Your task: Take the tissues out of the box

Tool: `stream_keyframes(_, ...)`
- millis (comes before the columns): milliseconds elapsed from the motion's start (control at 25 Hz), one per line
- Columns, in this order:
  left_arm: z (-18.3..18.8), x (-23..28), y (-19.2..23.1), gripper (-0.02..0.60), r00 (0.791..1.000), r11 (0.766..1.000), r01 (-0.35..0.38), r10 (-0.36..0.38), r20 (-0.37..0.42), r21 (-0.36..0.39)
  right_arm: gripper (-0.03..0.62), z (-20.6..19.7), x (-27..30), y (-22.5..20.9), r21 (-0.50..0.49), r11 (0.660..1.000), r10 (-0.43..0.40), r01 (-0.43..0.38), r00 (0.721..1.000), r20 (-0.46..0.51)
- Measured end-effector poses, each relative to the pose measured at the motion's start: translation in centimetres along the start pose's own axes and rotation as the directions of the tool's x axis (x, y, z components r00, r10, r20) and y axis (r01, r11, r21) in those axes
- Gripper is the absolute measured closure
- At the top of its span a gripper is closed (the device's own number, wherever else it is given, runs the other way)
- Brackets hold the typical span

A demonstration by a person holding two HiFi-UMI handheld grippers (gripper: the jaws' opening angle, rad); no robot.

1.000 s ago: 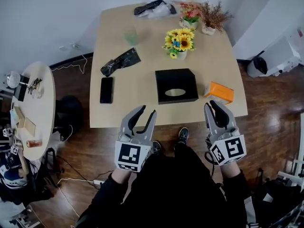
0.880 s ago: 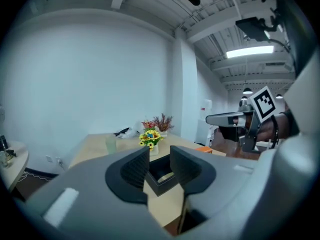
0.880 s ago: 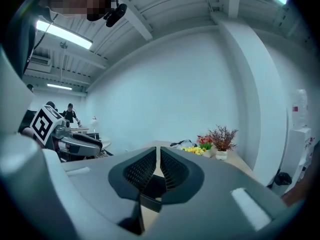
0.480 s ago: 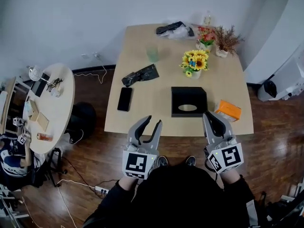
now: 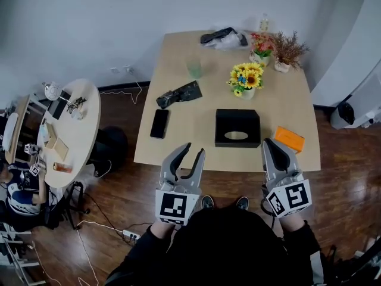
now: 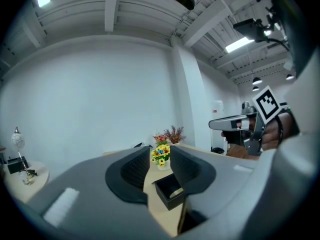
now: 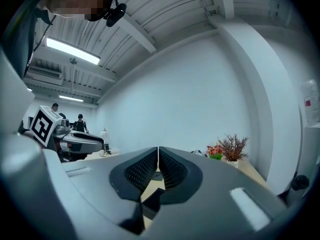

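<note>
The black tissue box point(image 5: 237, 127) lies on the wooden table point(image 5: 178, 148) near its front edge, with a pale tissue showing in its oval slot. It also appears low between the jaws in the left gripper view point(image 6: 170, 191). Both grippers hover over the floor, short of the table edge. My left gripper point(image 5: 191, 151) is front-left of the box, jaws a little apart and empty. My right gripper point(image 5: 272, 143) is front-right of the box, jaws pressed together on nothing. Each gripper shows in the other's view: the right gripper point(image 6: 232, 124) and the left gripper point(image 7: 75, 141).
On the table are a sunflower vase point(image 5: 245, 79), a black phone point(image 5: 159, 123), an orange pack point(image 5: 289, 139), a crumpled black bag point(image 5: 178, 93), a green cup point(image 5: 194, 69) and potted plants point(image 5: 289, 52). A round side table point(image 5: 65, 136) with clutter stands at the left.
The right gripper's jaws have closed from a small gap to touching. The head view has shifted, so the table now sits farther right and higher. The left jaws look unchanged.
</note>
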State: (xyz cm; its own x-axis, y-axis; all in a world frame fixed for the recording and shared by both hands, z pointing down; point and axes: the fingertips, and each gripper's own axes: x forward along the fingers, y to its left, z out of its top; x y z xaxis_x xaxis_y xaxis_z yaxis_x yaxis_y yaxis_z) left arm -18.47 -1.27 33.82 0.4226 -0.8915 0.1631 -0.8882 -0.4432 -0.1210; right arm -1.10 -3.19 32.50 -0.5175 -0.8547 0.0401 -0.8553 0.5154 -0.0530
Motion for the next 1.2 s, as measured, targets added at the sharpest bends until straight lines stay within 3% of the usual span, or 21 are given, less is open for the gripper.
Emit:
stream_keyframes(680, -0.4, -0.4, -0.3, 0.472, 0.998, 0.999, -0.038, 0.039, -0.045, 0.006, 0.585, 0.5, 0.8, 0.3, -0.023, 0.998, 0.064, -0.064, 0.998, 0.002)
stream_keyframes(1200, -1.0, 0.2, -1.2, 0.472, 0.998, 1.0, -0.011, 0.01, -0.067, -0.006, 0.586, 0.4, 0.4, -0.1, -0.043, 0.998, 0.052, -0.053, 0.999, -0.004)
